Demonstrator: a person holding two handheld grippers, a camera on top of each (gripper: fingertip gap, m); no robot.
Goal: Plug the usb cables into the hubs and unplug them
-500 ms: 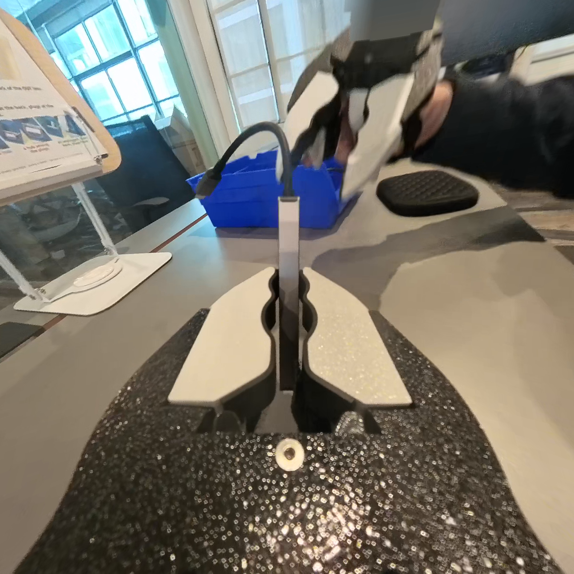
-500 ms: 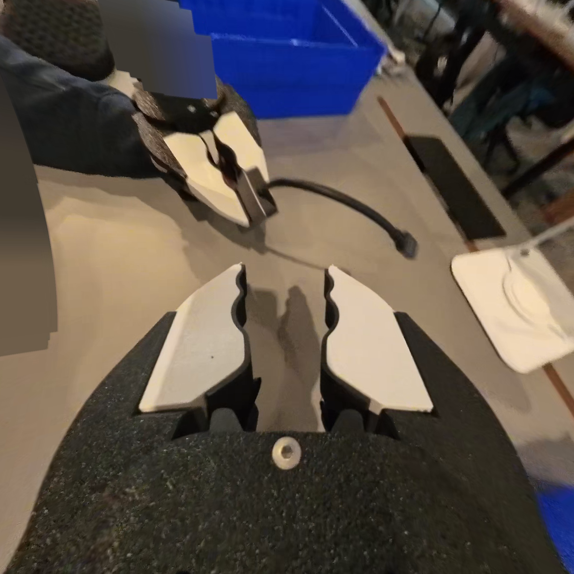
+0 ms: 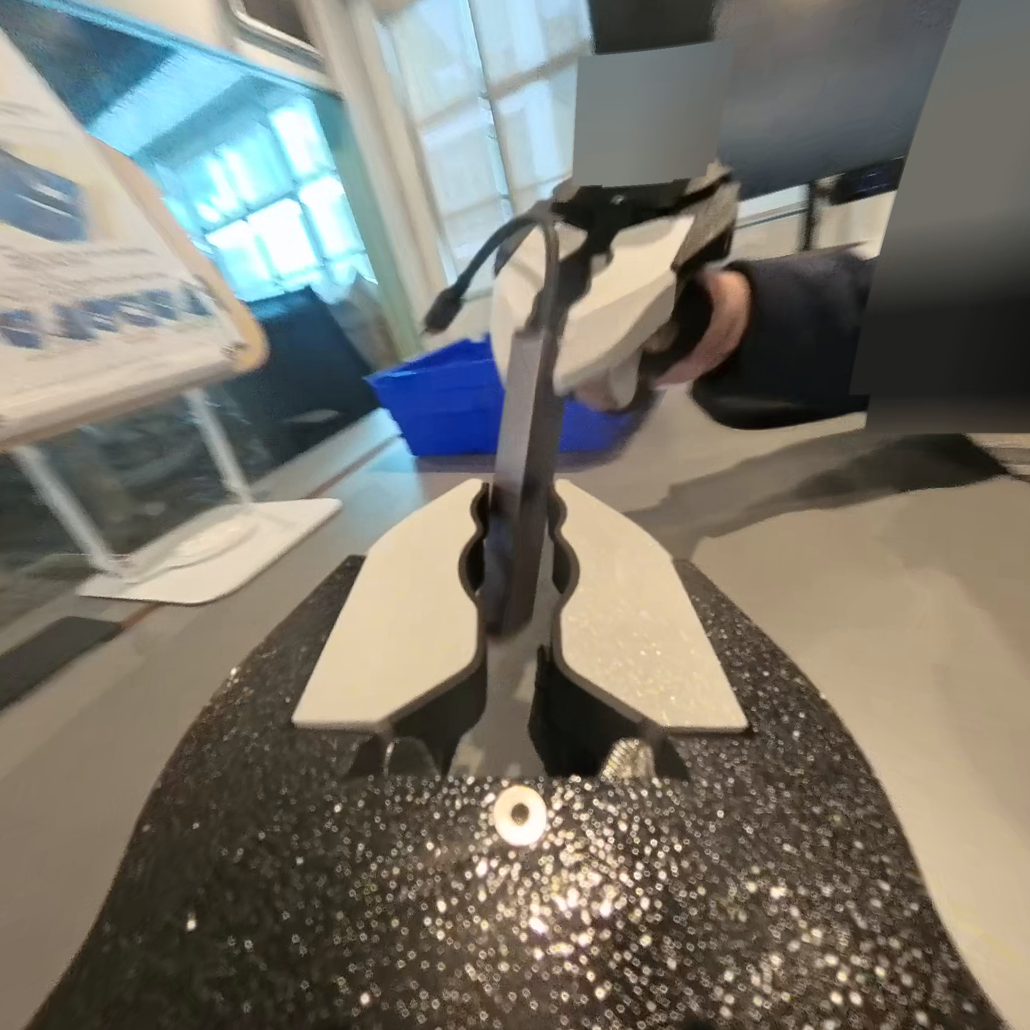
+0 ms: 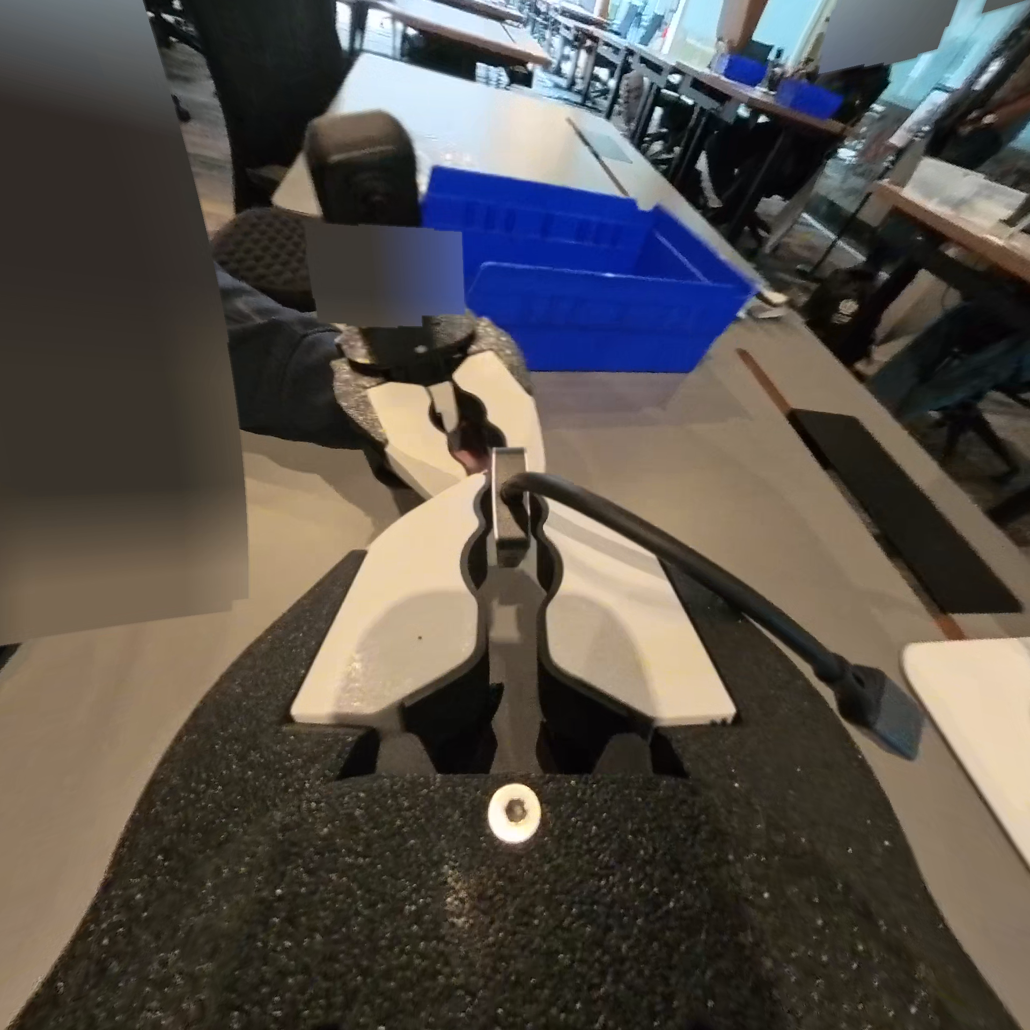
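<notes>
1. Left gripper (image 3: 515, 549): held level above the table (image 3: 836, 641), fingers clamped on the near end of the grey hub (image 3: 524, 457).
2. Right gripper (image 4: 508, 535): faces the left one, fingers closed around the hub's far end.
3. Hub cable (image 4: 669, 563): arcs rightward from the right gripper; plug (image 4: 880, 719) hangs free.
4. Blue bin (image 4: 602, 290): beyond both grippers.

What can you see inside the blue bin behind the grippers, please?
In the right wrist view the blue bin shows only bare blue inner walls. Its floor and near corner are hidden by the front wall and a blur patch, so contents there cannot be seen.
</notes>
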